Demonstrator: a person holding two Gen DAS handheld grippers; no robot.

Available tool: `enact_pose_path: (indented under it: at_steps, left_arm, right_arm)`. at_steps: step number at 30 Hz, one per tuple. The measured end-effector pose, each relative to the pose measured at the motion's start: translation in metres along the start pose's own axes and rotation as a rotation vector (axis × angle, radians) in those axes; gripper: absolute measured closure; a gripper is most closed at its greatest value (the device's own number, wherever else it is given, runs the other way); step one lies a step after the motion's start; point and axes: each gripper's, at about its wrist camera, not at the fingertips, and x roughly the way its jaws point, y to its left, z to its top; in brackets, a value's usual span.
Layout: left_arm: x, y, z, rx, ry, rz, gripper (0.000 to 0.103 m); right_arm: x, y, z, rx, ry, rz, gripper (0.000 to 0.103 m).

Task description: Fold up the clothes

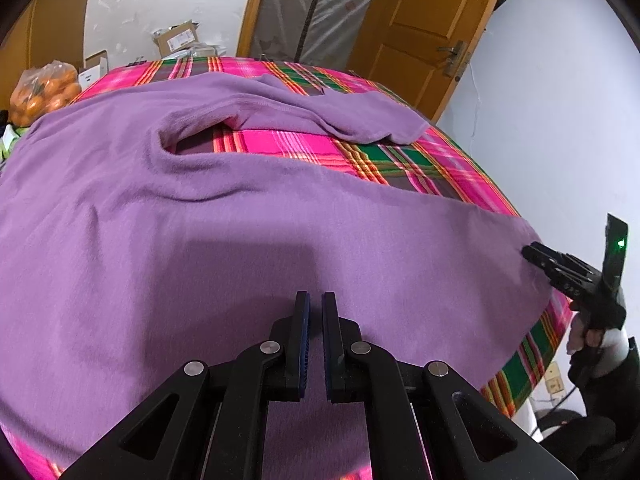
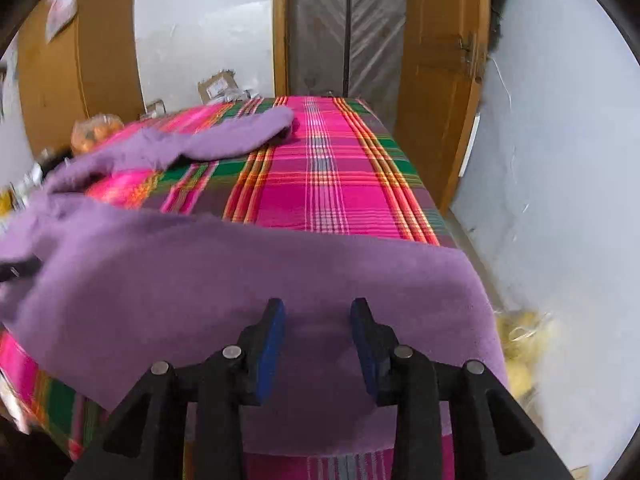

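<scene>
A purple long-sleeved garment (image 1: 224, 232) lies spread over a table with a pink, green and orange plaid cloth (image 1: 384, 160). One sleeve (image 1: 352, 116) stretches toward the far right. My left gripper (image 1: 316, 300) hovers over the garment's near part, jaws almost closed with a thin gap, nothing visibly between them. My right gripper (image 2: 318, 308) is open over the garment's near right corner (image 2: 440, 280). It also shows in the left wrist view (image 1: 532, 252) at the cloth's right edge. The sleeve shows in the right wrist view (image 2: 240, 136).
A bag of oranges (image 1: 44, 92) and cardboard boxes (image 1: 178, 40) sit beyond the table's far left. A wooden door (image 1: 424, 28) and white wall (image 1: 560, 120) stand to the right. A yellowish bag (image 2: 524, 344) lies on the floor by the table's right side.
</scene>
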Motion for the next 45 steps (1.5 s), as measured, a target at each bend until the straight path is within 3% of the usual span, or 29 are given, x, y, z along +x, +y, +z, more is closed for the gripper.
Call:
enact_pose_path:
  at_steps: [1,5,9,15,20,26,32,35,36,37,38,40,42,45]
  left_arm:
    - [-0.002,0.001,-0.002,-0.003,-0.002,-0.002,0.098]
    - [-0.015,0.012,-0.007,-0.036,-0.043,0.036,0.098]
    - [-0.029,0.045,-0.007,-0.138,-0.088,0.138,0.098]
    - [-0.055,0.105,-0.019,-0.298,-0.125,0.275,0.098]
    - [-0.089,0.160,-0.036,-0.465,-0.188,0.404,0.097]
    - [-0.127,0.203,-0.057,-0.611,-0.240,0.538,0.097]
    - [-0.128,0.201,-0.036,-0.576,-0.278,0.508,0.097]
    - [-0.111,0.197,-0.020,-0.531,-0.253,0.465,0.097]
    - [-0.105,0.198,-0.017,-0.521,-0.238,0.453,0.097]
    - [-0.101,0.199,-0.017,-0.519,-0.224,0.450,0.097]
    - [-0.097,0.204,-0.017,-0.526,-0.207,0.453,0.097]
    - [-0.095,0.214,-0.019,-0.537,-0.205,0.439,0.097]
    - [-0.101,0.220,-0.022,-0.549,-0.214,0.454,0.097]
    - [-0.107,0.230,-0.025,-0.568,-0.222,0.474,0.097]
  right_arm:
    - [0.000,0.001,0.001,0.014,0.004,0.016,0.082]
    - [-0.001,0.012,0.002,-0.012,-0.016,0.095,0.083]
    - [0.004,0.023,0.004,-0.010,0.009,0.160,0.067]
    - [-0.006,0.049,0.020,-0.048,-0.006,0.284,0.067]
    - [0.000,0.118,0.049,-0.202,-0.010,0.440,0.067]
    - [0.032,0.203,0.082,-0.309,0.060,0.603,0.067]
    - [0.060,0.293,0.101,-0.405,0.132,0.747,0.067]
    - [0.090,0.320,0.107,-0.422,0.192,0.748,0.069]
    - [0.103,0.320,0.111,-0.403,0.207,0.728,0.075]
    - [0.117,0.321,0.115,-0.384,0.223,0.707,0.098]
    - [0.128,0.316,0.122,-0.346,0.237,0.692,0.102]
    - [0.140,0.292,0.138,-0.241,0.237,0.647,0.102]
    - [0.144,0.264,0.150,-0.153,0.206,0.576,0.095]
    - [0.134,0.240,0.156,-0.079,0.184,0.618,0.088]
